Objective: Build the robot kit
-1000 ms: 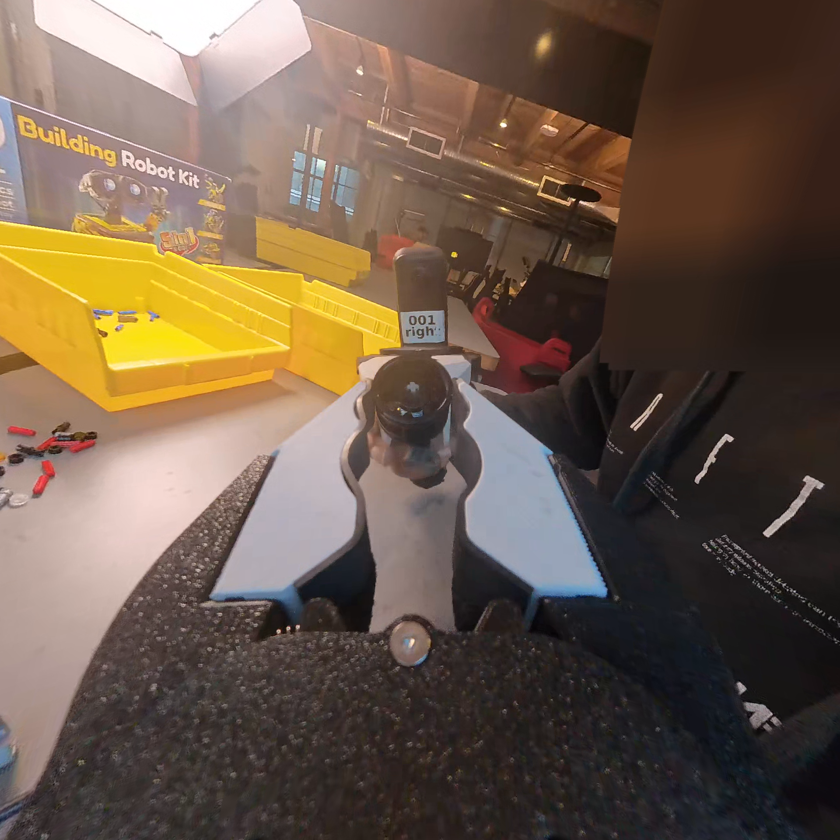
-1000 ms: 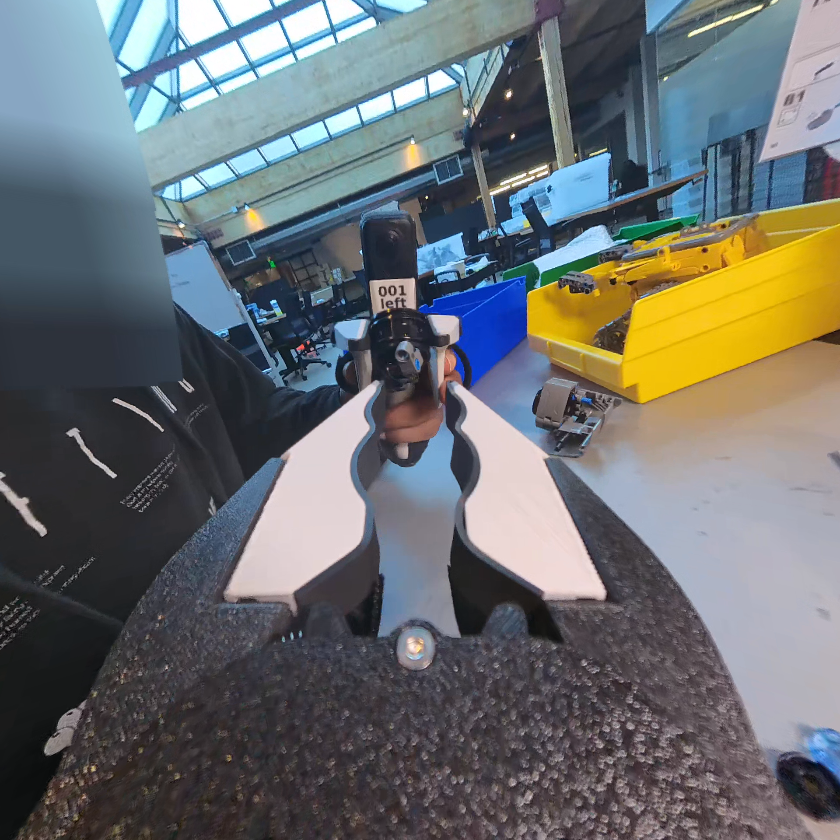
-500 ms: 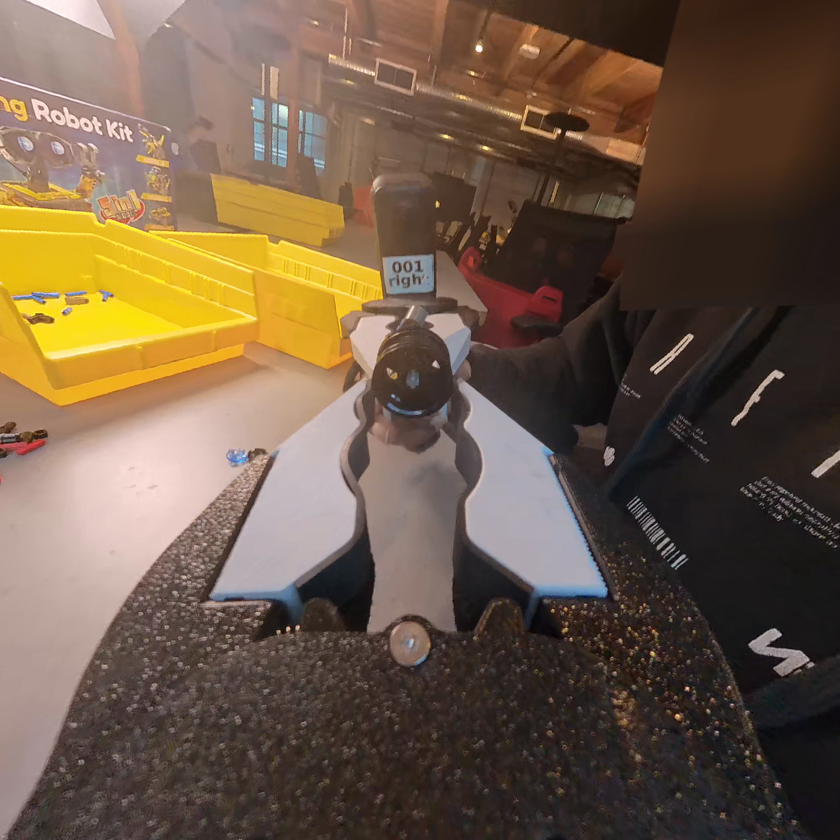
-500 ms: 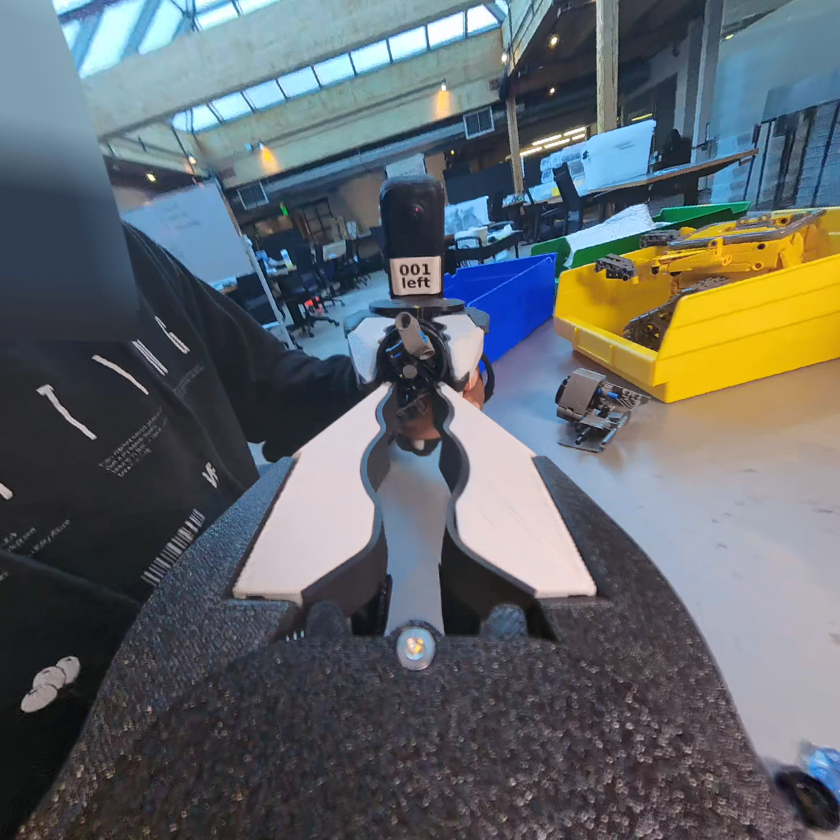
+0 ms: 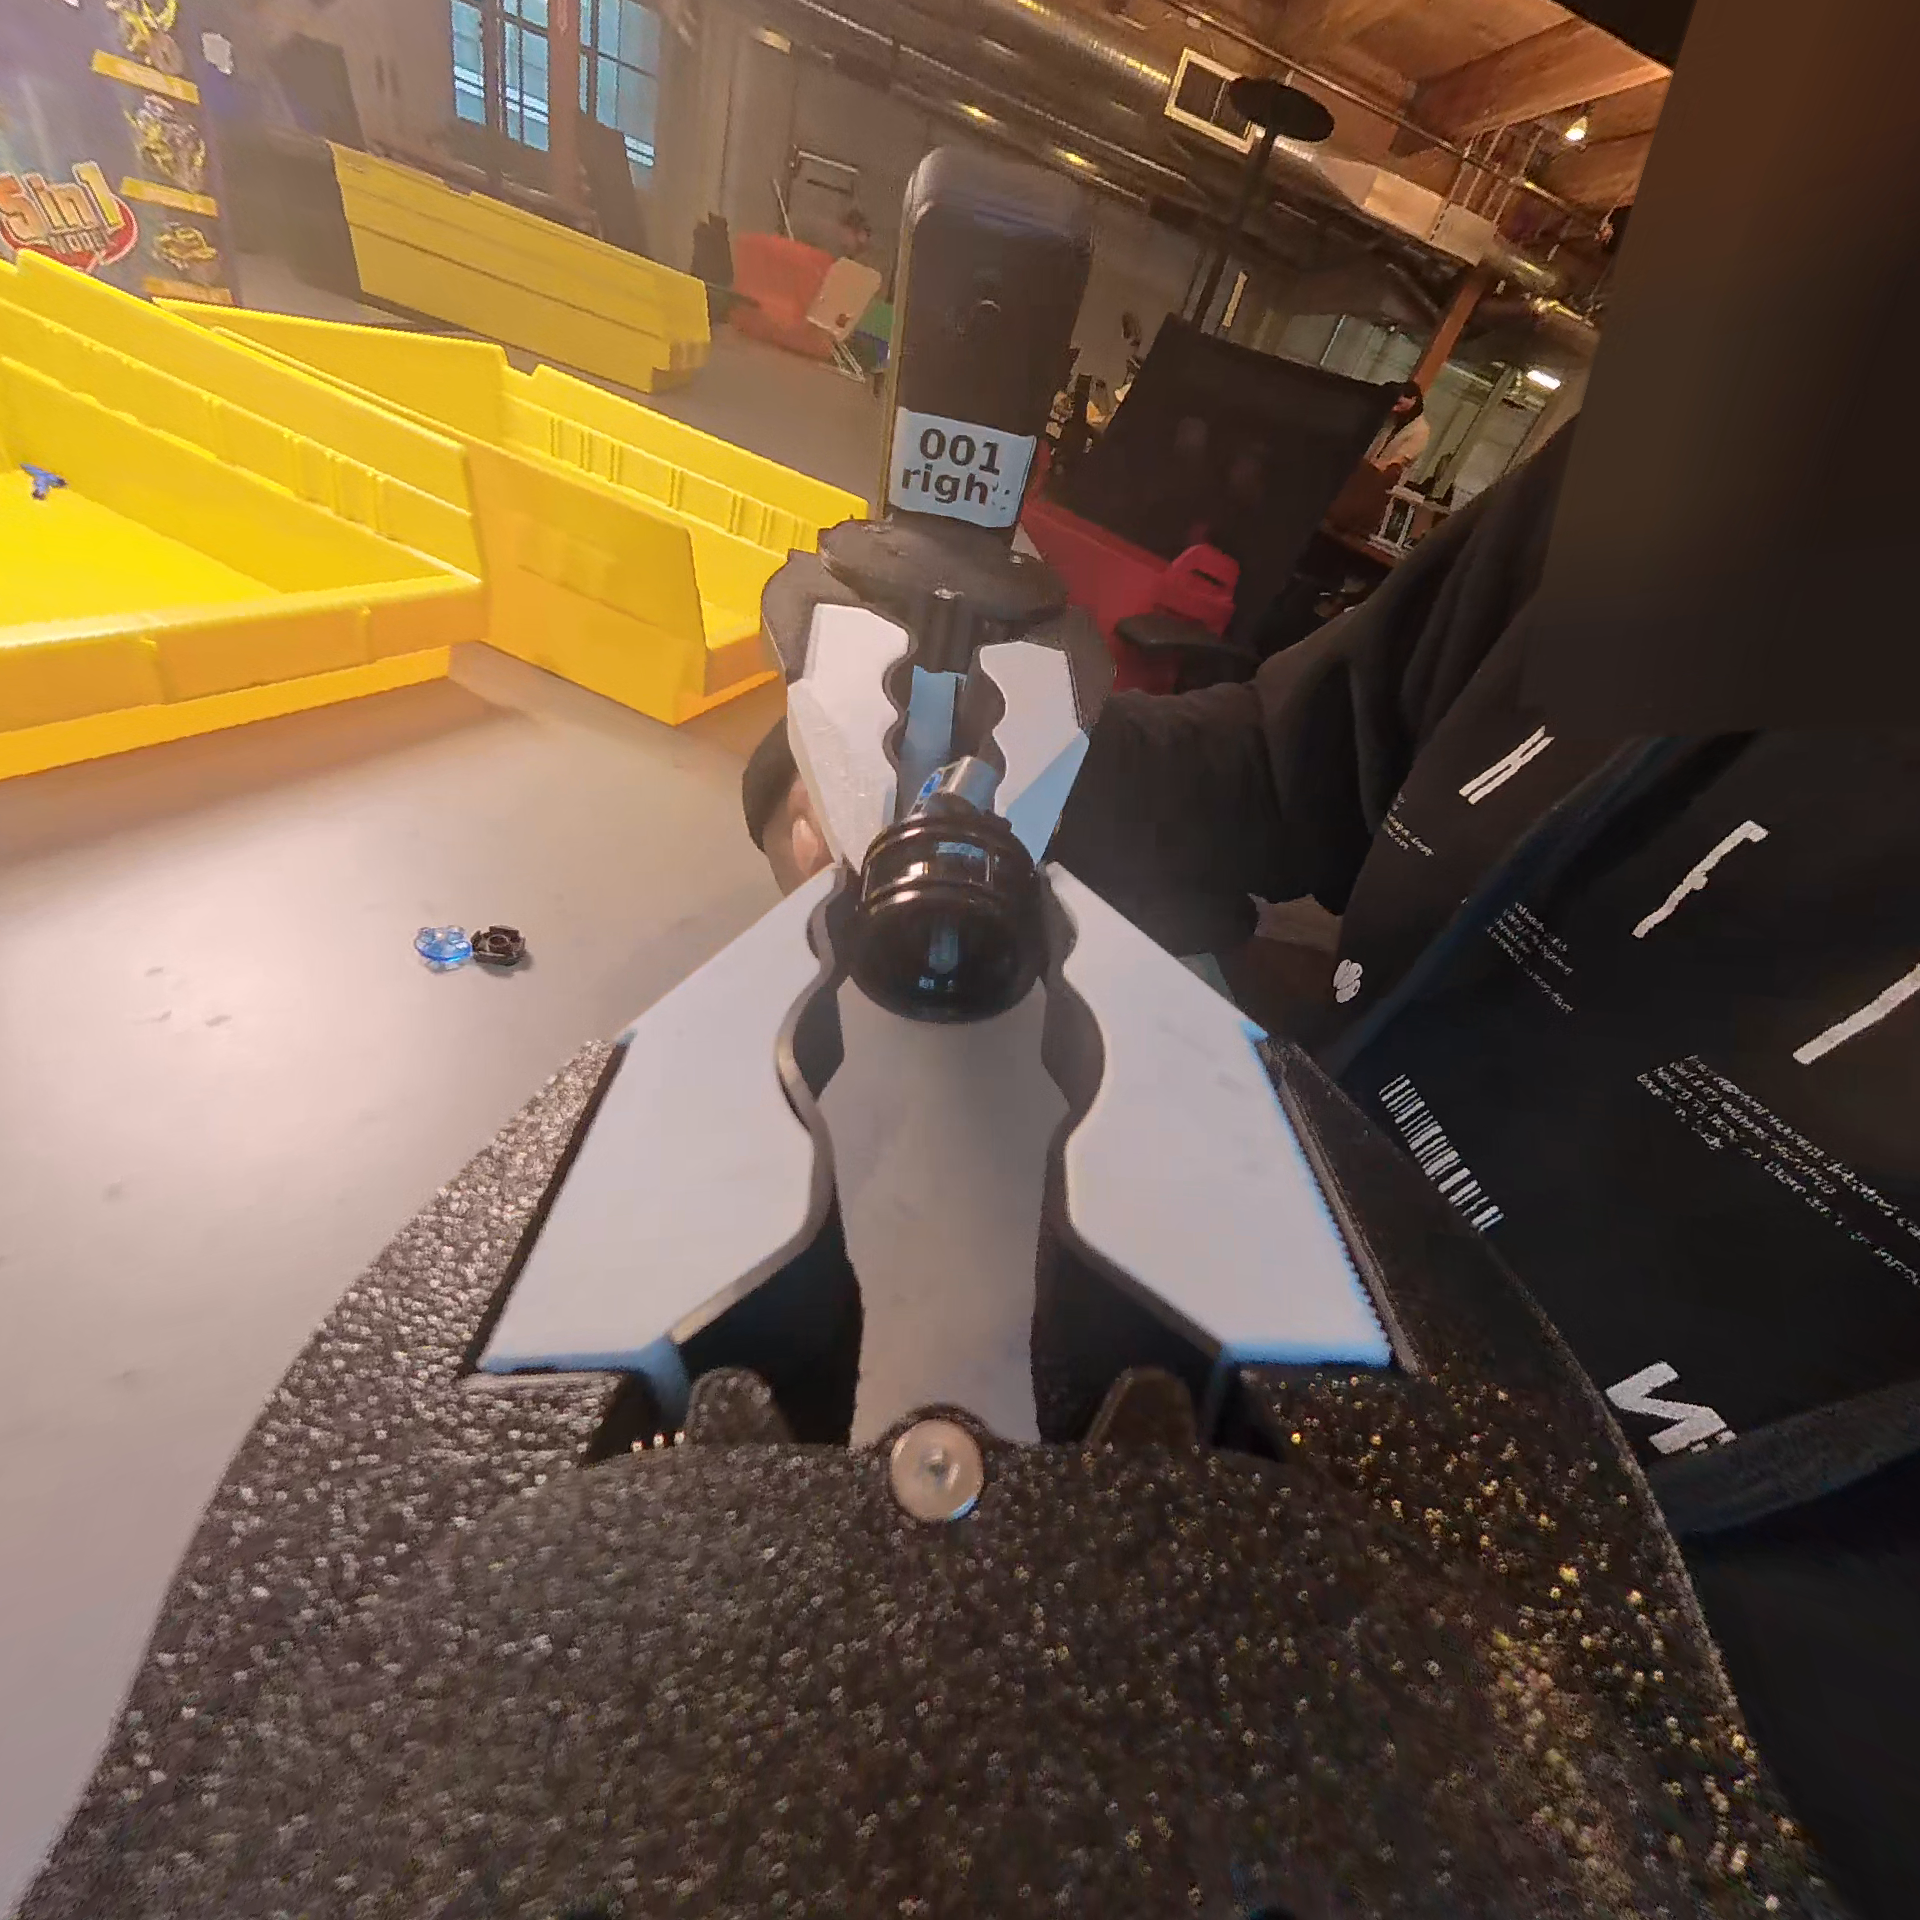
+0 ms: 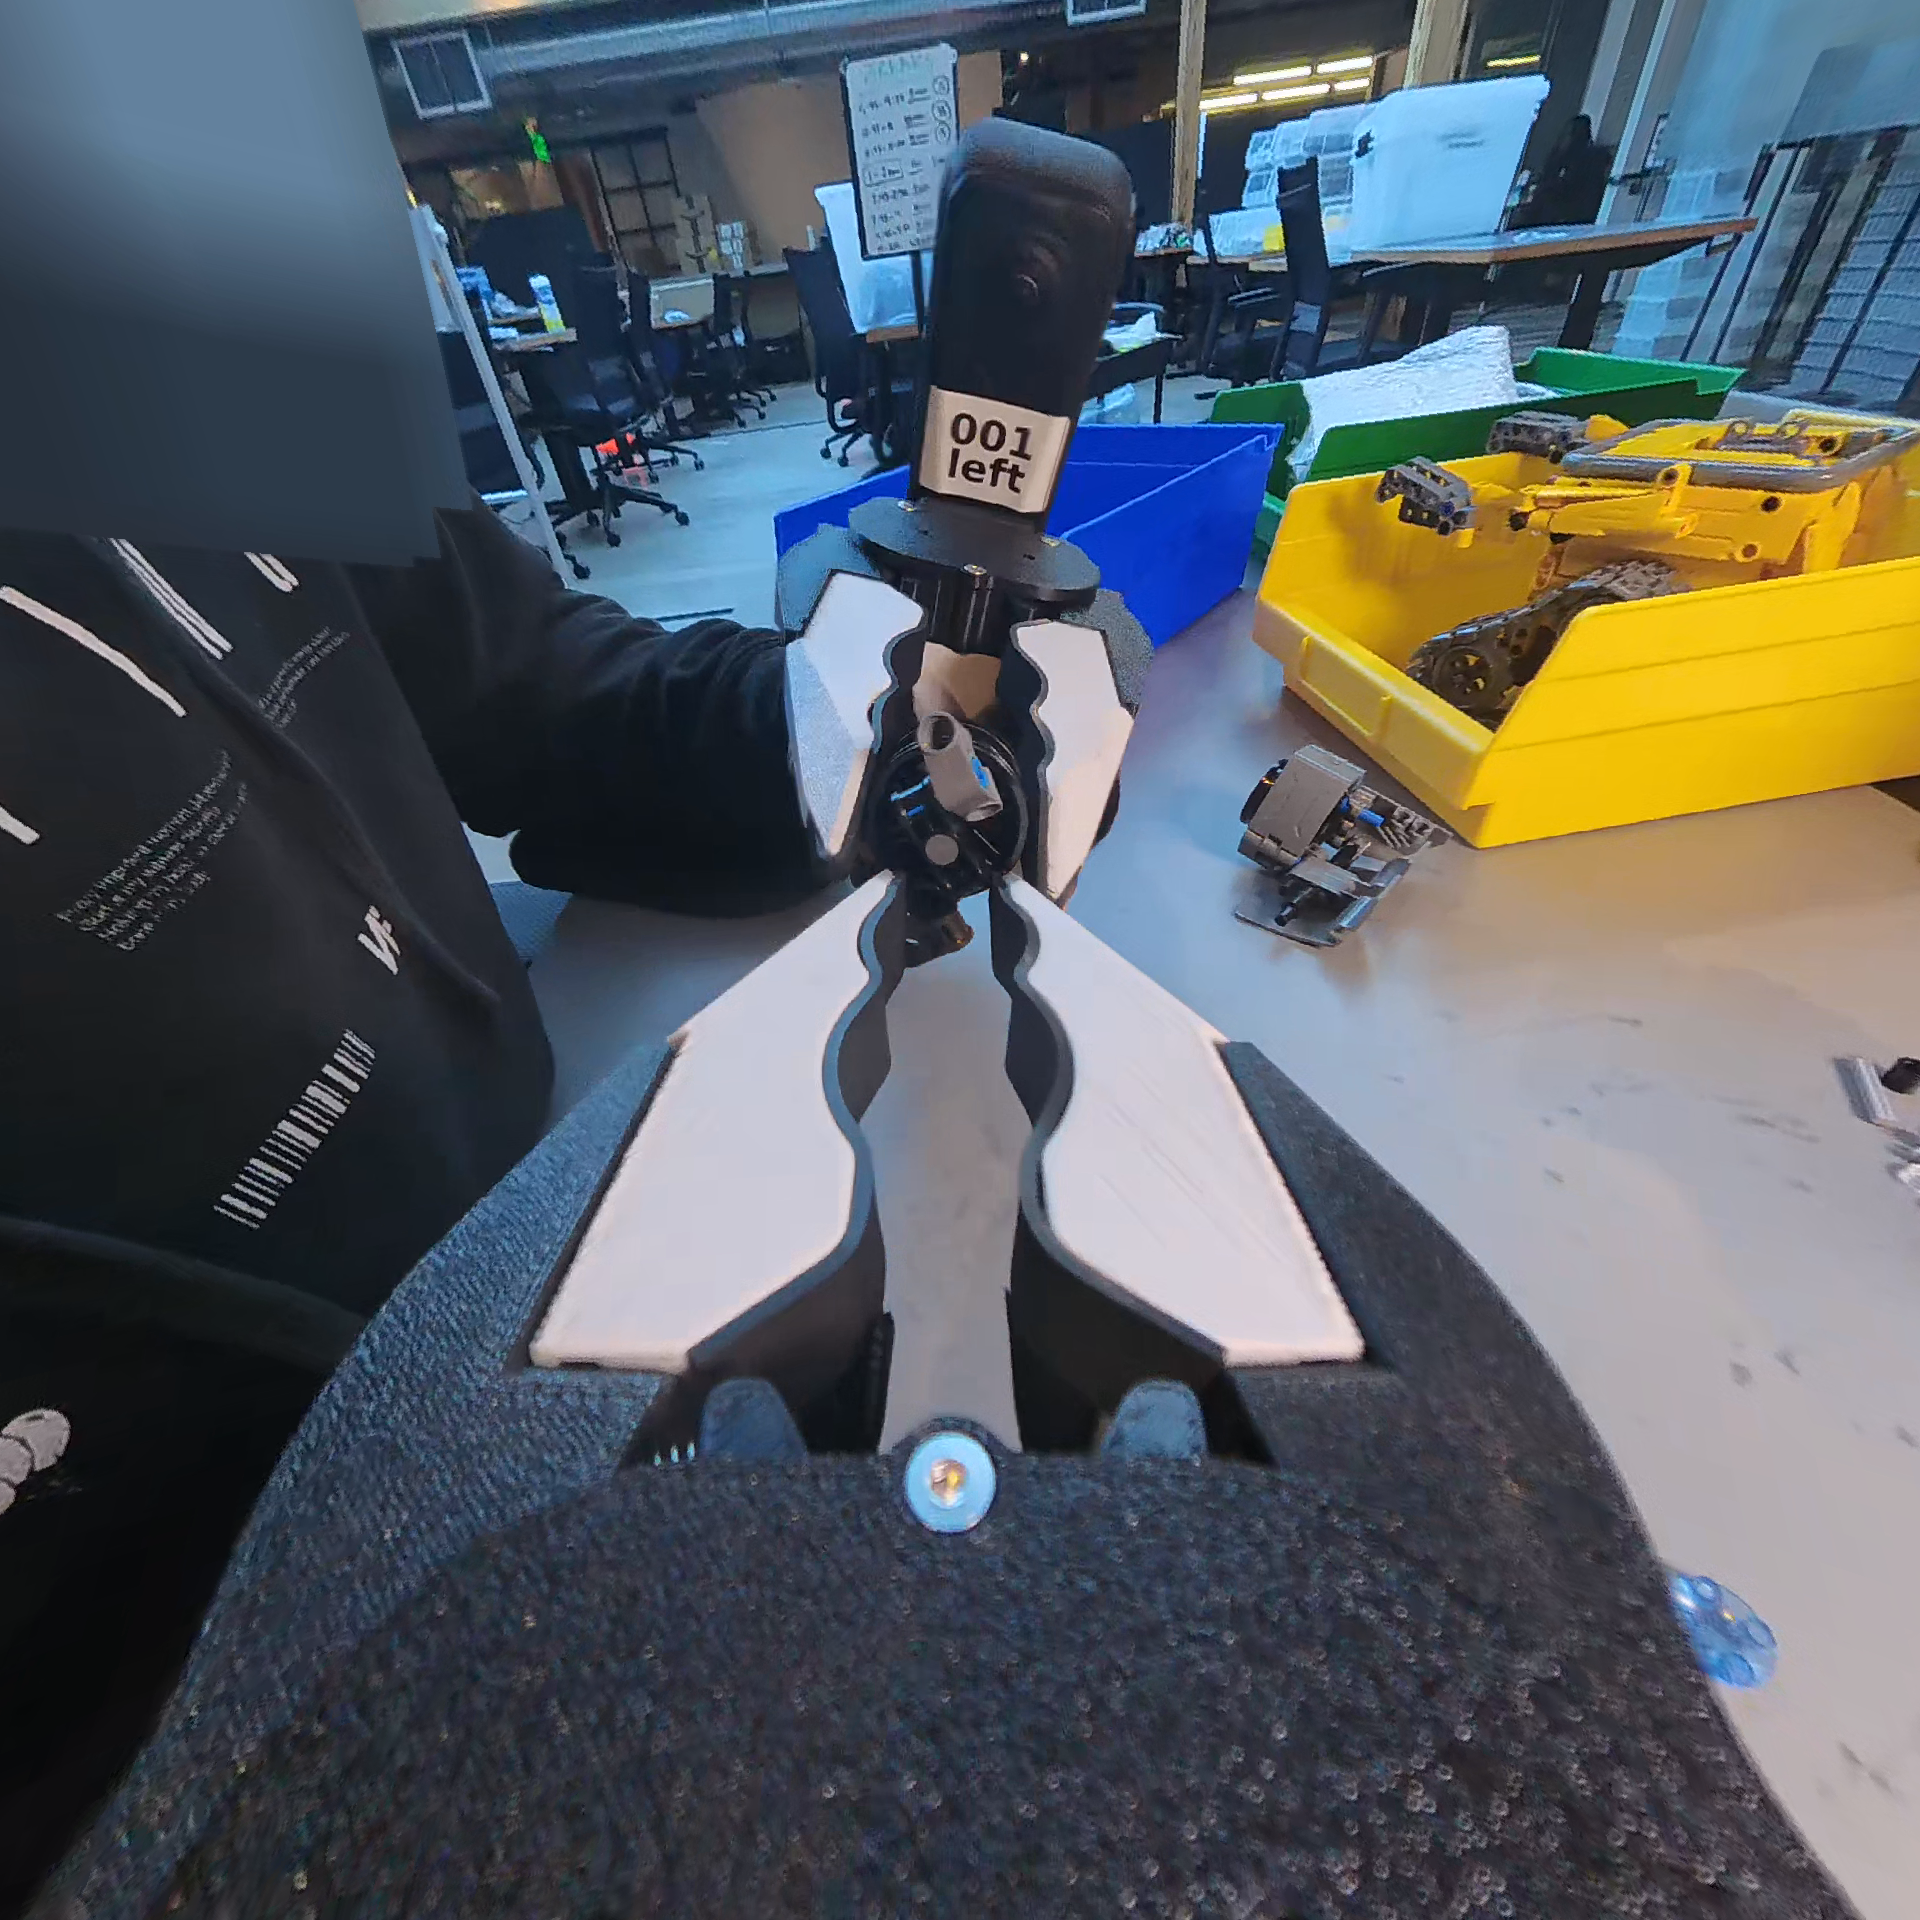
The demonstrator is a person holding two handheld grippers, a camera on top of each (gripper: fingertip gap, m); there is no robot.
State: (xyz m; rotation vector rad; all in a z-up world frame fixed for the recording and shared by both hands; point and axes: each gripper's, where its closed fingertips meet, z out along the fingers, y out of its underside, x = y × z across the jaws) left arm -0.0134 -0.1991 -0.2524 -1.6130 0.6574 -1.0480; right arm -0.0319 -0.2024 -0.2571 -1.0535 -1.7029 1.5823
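Item: small black wheel [image 5: 940,940], held in the air above the grey worktop [image 5: 260,1091], between two grippers meeting nose to nose

- Left gripper [image 5: 940,925]: closing narrow on the wheel's ribbed tread, tips pressing either side
- Right gripper [image 6: 940,899]: standing narrow, tips touching the wheel's hub side, just below a grey peg [image 6: 956,774] sticking out of the hub; seeming to pinch a small dark part there, though not showing clearly enough to say which part
- Lying on the worktop: blue round stud [image 5: 442,948] touching a small black piece [image 5: 501,943]; grey and black assembly [image 6: 1320,831] just beside a yellow bin [image 6: 1558,727] carrying a yellow tracked model; blue bin [image 6: 1164,499] and green bin [image 6: 1621,374] standing behind; further yellow bins [image 5: 582,582] lying to the left
- Handling, as a judgement: keeping the tread squeeze even and both grippers in one line, avoiding twisting the peg sideways while both ends are being held
- Differing from half a second back: grippers drawing closer, each filling more of the other's view; wheel now tipping so its tread ribs are showing; printed box sliding almost out of the left view
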